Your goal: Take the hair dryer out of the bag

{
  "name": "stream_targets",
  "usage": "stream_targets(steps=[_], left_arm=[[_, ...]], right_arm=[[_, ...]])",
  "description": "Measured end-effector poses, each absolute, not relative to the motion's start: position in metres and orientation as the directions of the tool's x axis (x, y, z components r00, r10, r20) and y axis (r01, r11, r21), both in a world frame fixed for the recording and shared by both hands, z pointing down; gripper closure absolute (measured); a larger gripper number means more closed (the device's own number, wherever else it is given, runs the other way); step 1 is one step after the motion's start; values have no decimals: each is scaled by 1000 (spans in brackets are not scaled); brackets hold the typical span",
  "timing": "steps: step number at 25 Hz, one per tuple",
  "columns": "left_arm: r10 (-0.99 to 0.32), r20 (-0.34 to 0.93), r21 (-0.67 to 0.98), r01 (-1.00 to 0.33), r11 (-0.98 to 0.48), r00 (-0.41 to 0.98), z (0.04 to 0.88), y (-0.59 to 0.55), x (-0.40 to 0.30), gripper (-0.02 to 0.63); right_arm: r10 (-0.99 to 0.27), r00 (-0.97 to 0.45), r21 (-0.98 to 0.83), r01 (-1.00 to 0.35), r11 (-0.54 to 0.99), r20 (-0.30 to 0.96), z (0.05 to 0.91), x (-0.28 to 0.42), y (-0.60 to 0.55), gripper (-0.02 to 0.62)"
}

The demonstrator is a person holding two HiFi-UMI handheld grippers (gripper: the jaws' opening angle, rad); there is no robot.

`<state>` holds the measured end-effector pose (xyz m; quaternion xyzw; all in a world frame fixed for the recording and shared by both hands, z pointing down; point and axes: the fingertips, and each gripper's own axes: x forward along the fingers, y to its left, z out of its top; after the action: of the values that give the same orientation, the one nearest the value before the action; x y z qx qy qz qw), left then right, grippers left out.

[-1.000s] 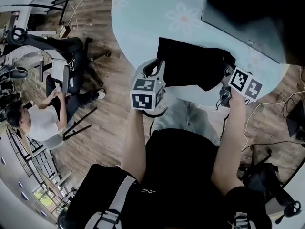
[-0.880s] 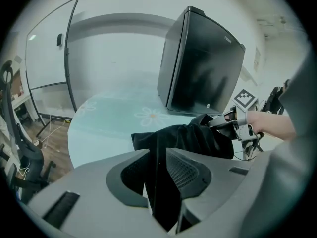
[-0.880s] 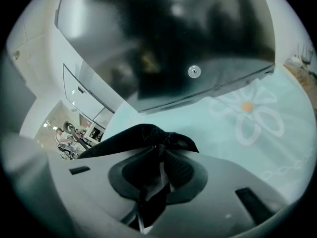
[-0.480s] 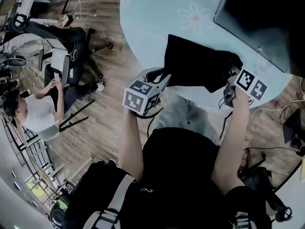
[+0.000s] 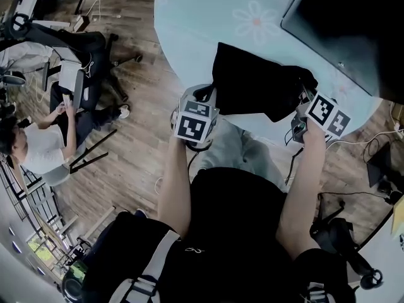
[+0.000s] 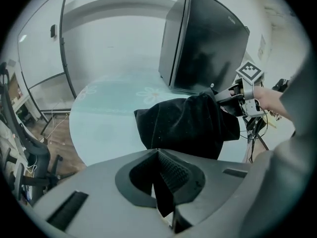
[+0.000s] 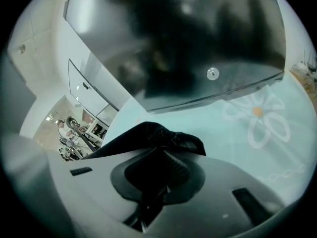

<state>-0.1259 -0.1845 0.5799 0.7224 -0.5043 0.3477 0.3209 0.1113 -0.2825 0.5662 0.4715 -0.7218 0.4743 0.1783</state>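
The round pale-blue daisy-printed surface [image 5: 189, 24] is carrying a large dark glossy-fronted box [image 5: 341, 17] at its far side, well apart from the work. The black cloth bag [image 5: 252, 87] is lying slumped at the near rim, within reach of both arms. It is being held at its two ends, in my judgement so that the cloth can be spread and its mouth found. Both forearms are reaching forward from the body, roughly parallel, with each tool pitching downward towards the rim, the left one more steeply. The left claw [image 5: 204, 95] is sitting at the bag's near-left corner. Its jaws have just been closing and are now standing fully together, with a thin dark fold of the cloth appearing pinched between them. The right claw [image 5: 305, 100] is clamping the bunched right end, cloth running in between its jaws. The hair dryer is showing in no view and is presumably lying inside the bag, not yet taken out.
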Motion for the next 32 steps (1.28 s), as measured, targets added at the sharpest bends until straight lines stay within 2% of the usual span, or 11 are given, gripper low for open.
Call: stream_targets(steps=[2,5,12,15,16,17,19,23,32], left_arm=[[-516,821,99,-951,-293,244,579,-184,-128,590],[-513,815,105,-940,-326,269,579,-180,-125,505],[-497,791,178,-911,-373,358,579,-179,-129,433],[-480,774,243,-894,-376,413,583,-184,-130,442],[-477,770,256,-890,-377,423,585,-185,-129,477],[-476,767,264,-888,-377,430,586,-186,-126,545],[-483,765,260,-890,-374,426,589,-187,-121,584],[-523,773,194,-919,-343,358,592,-192,-127,584],[-635,751,133,-983,-123,181,571,-214,-176,586]], right_arm=[[-513,-496,-519,-848,109,701,565,110,-281,566],[-514,-494,-517,-849,110,701,565,112,-277,566],[-500,-502,-513,-849,128,706,562,112,-274,566],[-495,-496,-505,-853,128,713,561,110,-277,566],[-494,-496,-504,-854,130,714,561,109,-278,566],[-493,-497,-503,-854,132,714,561,109,-278,566],[-491,-499,-504,-853,135,714,561,108,-279,566],[-491,-513,-511,-846,151,705,557,105,-281,568],[-513,-566,-534,-814,227,645,524,92,-289,571]])
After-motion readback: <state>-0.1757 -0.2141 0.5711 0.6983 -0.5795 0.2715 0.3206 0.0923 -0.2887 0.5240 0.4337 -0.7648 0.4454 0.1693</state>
